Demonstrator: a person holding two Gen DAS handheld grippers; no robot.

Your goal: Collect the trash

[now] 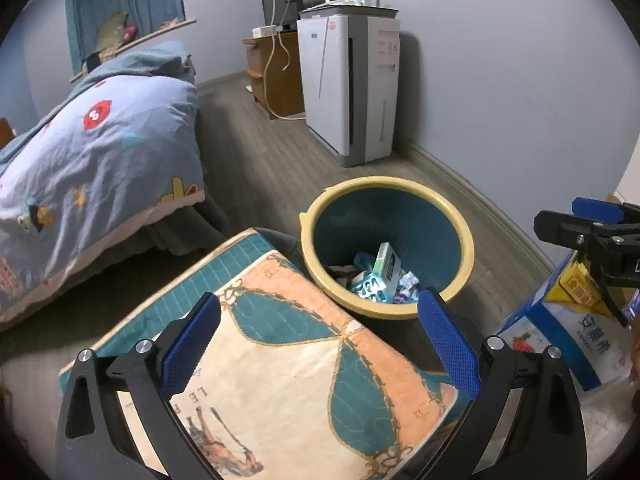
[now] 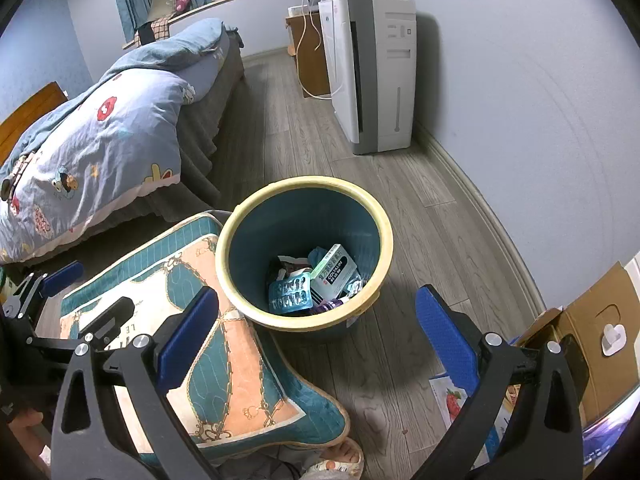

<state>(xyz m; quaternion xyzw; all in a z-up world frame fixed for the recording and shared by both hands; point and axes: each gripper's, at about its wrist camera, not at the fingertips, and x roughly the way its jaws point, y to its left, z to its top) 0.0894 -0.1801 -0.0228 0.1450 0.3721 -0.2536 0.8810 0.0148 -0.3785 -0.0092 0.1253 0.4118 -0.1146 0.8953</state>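
We see one bin [image 2: 304, 256] on the wood floor [image 2: 400, 216], just beside one patterned cushion [image 2: 224, 364]. The bin is round, dark teal inside with a pale yellow rim. In it we count one white medicine box [image 2: 334, 270] and one blue blister pack [image 2: 290, 298]; the crumpled scraps around them are too jumbled for us to count. We hold two grippers: the left gripper [image 1: 320, 344] is spread wide above the cushion with nothing between its fingers, and the right gripper [image 2: 316, 340] is equally wide and empty, near the bin. One milk carton box [image 1: 560, 336] stands to the right.
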